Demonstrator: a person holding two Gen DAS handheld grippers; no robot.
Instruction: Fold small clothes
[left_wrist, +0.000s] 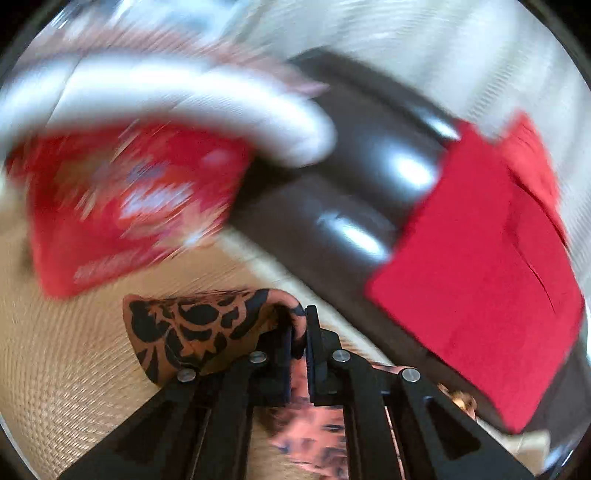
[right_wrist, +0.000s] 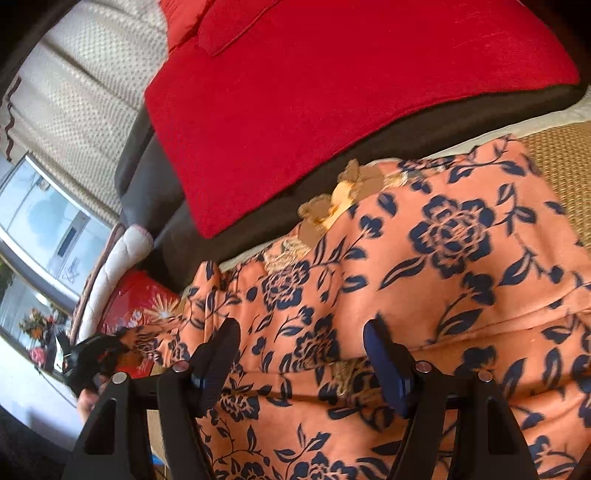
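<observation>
An orange garment with a dark blue flower print (right_wrist: 424, 258) lies spread over the woven mat, filling the right wrist view. My right gripper (right_wrist: 301, 332) is open just above it, fingers apart, holding nothing. My left gripper (left_wrist: 297, 332) is shut on a corner of the same garment (left_wrist: 195, 328), which bunches up to the left of the jaws. The left gripper also shows at the far left of the right wrist view (right_wrist: 92, 354), holding the garment's stretched-out end. The left wrist view is blurred by motion.
A red cloth (right_wrist: 332, 103) drapes over a dark brown bed frame (left_wrist: 351, 192) behind the garment. A red flowered cushion (left_wrist: 122, 206) and a white padded roll (left_wrist: 184, 96) lie at the left. The tan woven mat (left_wrist: 66, 362) lies underneath. A curtained window (right_wrist: 55, 221) stands at the left.
</observation>
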